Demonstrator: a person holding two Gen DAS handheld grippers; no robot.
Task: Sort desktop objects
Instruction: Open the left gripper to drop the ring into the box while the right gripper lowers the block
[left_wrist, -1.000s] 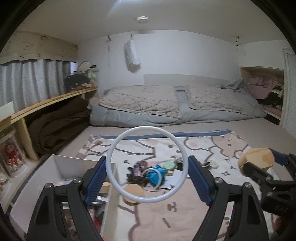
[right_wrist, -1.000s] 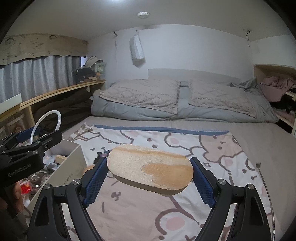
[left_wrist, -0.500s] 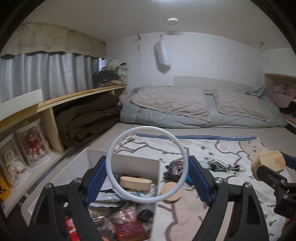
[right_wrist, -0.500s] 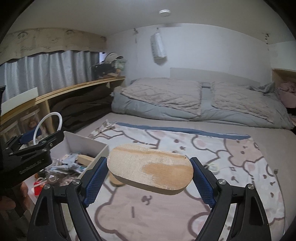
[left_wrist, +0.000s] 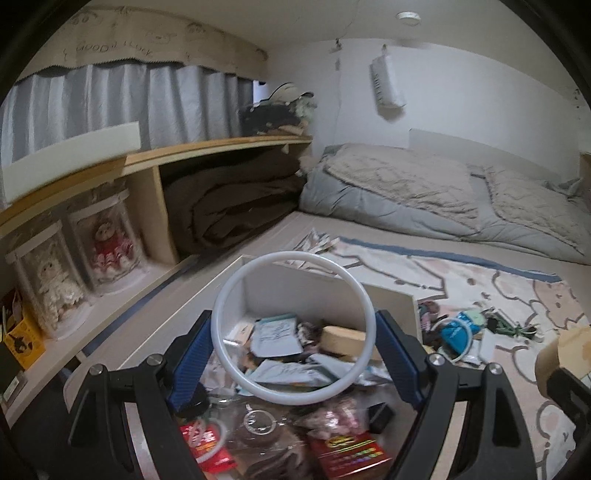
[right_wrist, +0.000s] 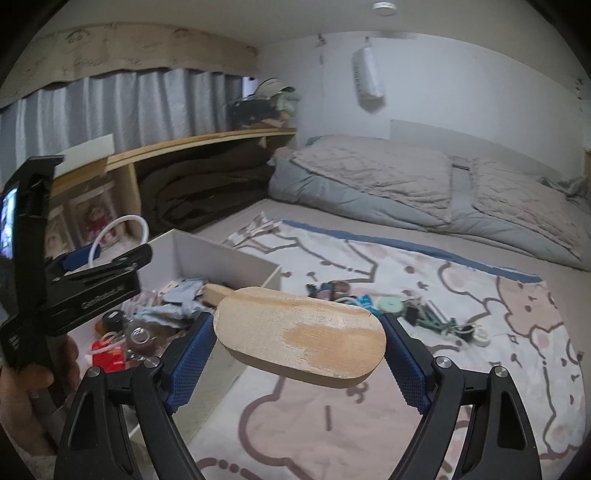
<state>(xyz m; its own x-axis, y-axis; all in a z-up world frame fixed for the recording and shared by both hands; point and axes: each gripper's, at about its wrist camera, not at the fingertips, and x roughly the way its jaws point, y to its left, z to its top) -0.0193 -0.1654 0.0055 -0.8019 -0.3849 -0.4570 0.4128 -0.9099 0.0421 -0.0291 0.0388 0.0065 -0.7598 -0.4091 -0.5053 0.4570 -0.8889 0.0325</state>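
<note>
My left gripper (left_wrist: 293, 354) is shut on a white plastic ring (left_wrist: 236, 365), held upright over the white storage box (left_wrist: 321, 288), which is full of packets, jars and a wooden block. My right gripper (right_wrist: 299, 345) is shut on a flat oval wooden piece (right_wrist: 299, 330), held above the box's near right corner (right_wrist: 271, 271). In the right wrist view the left gripper (right_wrist: 110, 254) with its ring (right_wrist: 122, 223) hangs over the box at the left. In the left wrist view, the wooden piece (left_wrist: 565, 350) shows at the right edge.
A pile of small objects (right_wrist: 369, 301) lies on the cartoon-print blanket (right_wrist: 461, 332) right of the box, with a blue packet (left_wrist: 456, 332) and a second white ring (left_wrist: 467, 341). A wooden shelf (left_wrist: 155, 158) with dolls in jars (left_wrist: 107, 243) runs along the left. Bedding (right_wrist: 406, 184) lies behind.
Both grippers have swung left, from over the blanket's pile to the white box. The ring now hangs over the box's contents and the wooden piece has neared its corner. Both grips are unchanged.
</note>
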